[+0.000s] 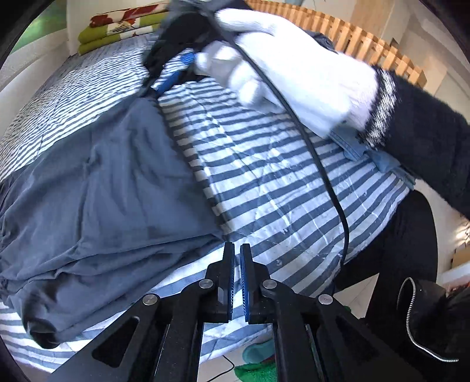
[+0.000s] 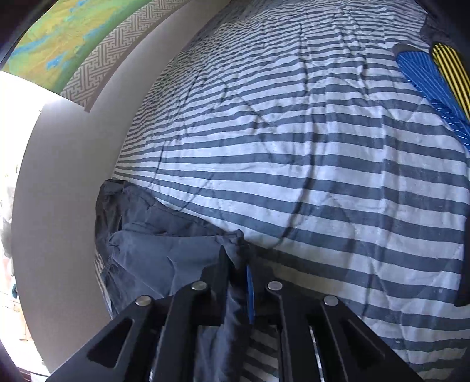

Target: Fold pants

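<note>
Dark grey pants (image 1: pixel 102 182) lie folded in loose layers on the blue-and-white striped bedspread (image 1: pixel 279 176), at the left of the left wrist view. My left gripper (image 1: pixel 238 255) hovers just off their near right edge, shut with nothing between its pads. In the right wrist view a corner of the pants (image 2: pixel 164 252) pokes up between the fingers of my right gripper (image 2: pixel 238 264), whose jaws stand slightly apart and do not pinch the cloth. A white-gloved hand (image 1: pixel 293 73) holds that gripper, blurred, at the top of the left wrist view.
Folded green floral bedding (image 1: pixel 117 26) lies at the far end, beside a wooden slatted headboard (image 1: pixel 352 38). A black cable (image 1: pixel 323 164) hangs across the bedspread (image 2: pixel 293 147). A light blue garment (image 1: pixel 367 152) sits under the sleeve. A pale wall (image 2: pixel 73 176) borders the bed.
</note>
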`<move>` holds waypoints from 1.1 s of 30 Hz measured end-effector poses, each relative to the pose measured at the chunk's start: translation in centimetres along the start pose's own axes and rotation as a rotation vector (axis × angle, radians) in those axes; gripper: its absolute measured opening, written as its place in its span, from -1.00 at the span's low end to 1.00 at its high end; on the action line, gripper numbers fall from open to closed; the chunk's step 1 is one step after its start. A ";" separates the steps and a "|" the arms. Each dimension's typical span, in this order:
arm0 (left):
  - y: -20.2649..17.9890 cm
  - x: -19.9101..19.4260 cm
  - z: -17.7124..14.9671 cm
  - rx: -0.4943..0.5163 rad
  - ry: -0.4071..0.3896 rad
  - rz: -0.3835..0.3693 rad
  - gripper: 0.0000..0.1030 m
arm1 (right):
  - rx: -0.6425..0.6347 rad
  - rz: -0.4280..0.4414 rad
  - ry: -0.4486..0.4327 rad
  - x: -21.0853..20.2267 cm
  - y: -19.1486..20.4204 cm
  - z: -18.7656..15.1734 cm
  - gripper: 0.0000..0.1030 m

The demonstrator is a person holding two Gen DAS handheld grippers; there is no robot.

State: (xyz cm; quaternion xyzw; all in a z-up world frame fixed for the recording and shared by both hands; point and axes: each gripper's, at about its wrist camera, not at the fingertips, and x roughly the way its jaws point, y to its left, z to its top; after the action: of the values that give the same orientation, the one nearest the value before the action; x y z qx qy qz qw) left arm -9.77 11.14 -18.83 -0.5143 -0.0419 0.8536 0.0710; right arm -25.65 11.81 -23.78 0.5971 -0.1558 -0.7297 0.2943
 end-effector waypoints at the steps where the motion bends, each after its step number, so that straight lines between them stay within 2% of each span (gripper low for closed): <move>1: 1.4 -1.3 -0.1 -0.036 -0.021 0.012 -0.89 | -0.005 -0.018 -0.016 -0.9 -0.4 -0.4 -0.55; 3: 4.5 -4.0 -0.5 -0.090 -0.073 0.073 -0.88 | 0.000 -0.047 -0.067 -3.0 -1.2 -1.2 -0.51; 4: 6.7 -5.5 -0.7 -0.119 -0.104 0.138 -0.87 | 0.005 -0.048 -0.087 -4.0 -1.5 -1.6 -0.51; 6: 11.2 -6.8 -0.9 -0.186 -0.130 0.219 -0.87 | -0.009 -0.036 -0.112 -5.6 -1.2 -2.7 -0.51; 8: 16.9 -6.9 -0.8 -0.278 -0.113 0.241 -0.85 | -0.063 -0.026 -0.106 -6.1 0.2 -4.3 -0.51; 10: 21.7 -6.3 -1.2 -0.334 -0.094 0.385 -0.85 | -0.145 -0.047 -0.063 -5.2 2.3 -6.3 -0.51; 11: 23.8 -5.9 -1.5 -0.362 -0.078 0.429 -0.85 | -0.174 -0.069 -0.050 -4.5 3.3 -7.2 -0.51; 13: 27.8 -6.2 -2.7 -0.493 -0.085 0.409 -0.79 | -0.225 -0.110 -0.019 -3.0 4.9 -9.1 -0.51; 15: 30.7 -7.0 -4.1 -0.618 -0.113 0.386 -0.33 | -0.262 -0.130 0.004 -1.5 6.1 -10.7 -0.51; 16: 31.6 -7.5 -4.8 -0.654 -0.140 0.372 -0.17 | -0.285 -0.144 0.019 -0.6 6.7 -11.5 -0.51; 17: 32.1 -7.7 -5.3 -0.674 -0.156 0.354 0.14 | -0.305 -0.155 0.035 0.1 7.2 -12.2 -0.51; 18: 32.3 -7.8 -5.6 -0.677 -0.160 0.335 0.22 | -0.324 -0.165 0.057 1.0 7.6 -13.0 -0.51; 21: 32.7 -6.4 -5.2 -0.645 -0.124 0.324 0.21 | -0.396 -0.188 0.123 3.1 9.1 -14.9 -0.51; 22: 32.6 -6.0 -5.4 -0.640 -0.121 0.330 0.11 | -0.419 -0.207 0.123 3.4 9.5 -15.3 -0.51; 23: 32.5 -5.5 -4.9 -0.630 -0.115 0.332 -0.27 | -0.431 -0.217 0.121 3.4 9.9 -15.4 -0.51; 24: 32.4 -5.2 -4.8 -0.620 -0.101 0.344 -0.45 | -0.430 -0.217 0.119 3.2 10.0 -15.5 -0.51; 26: 31.6 -5.1 -4.4 -0.588 -0.100 0.382 -0.52 | -0.406 -0.207 0.112 2.7 10.0 -15.1 -0.51; 27: 31.3 -5.2 -4.3 -0.579 -0.102 0.387 -0.82 | -0.393 -0.202 0.107 2.3 9.9 -14.9 -0.51; 28: 31.2 -5.5 -4.3 -0.580 -0.109 0.391 -0.89 | -0.383 -0.199 0.104 2.0 9.7 -14.8 -0.51; 31: 31.6 -7.9 -4.6 -0.594 -0.185 0.434 -0.89 | -0.343 -0.188 0.101 1.3 9.2 -14.5 -0.50; 33: 32.9 -8.4 -5.4 -0.641 -0.190 0.454 -0.89 | -0.316 -0.160 0.102 0.9 8.9 -14.4 -0.48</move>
State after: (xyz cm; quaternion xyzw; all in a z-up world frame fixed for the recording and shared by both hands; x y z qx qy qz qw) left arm -3.64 -22.76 -18.79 -0.4256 -0.1977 0.8350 -0.2874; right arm -9.71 6.13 -22.72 0.5900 0.0240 -0.7350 0.3332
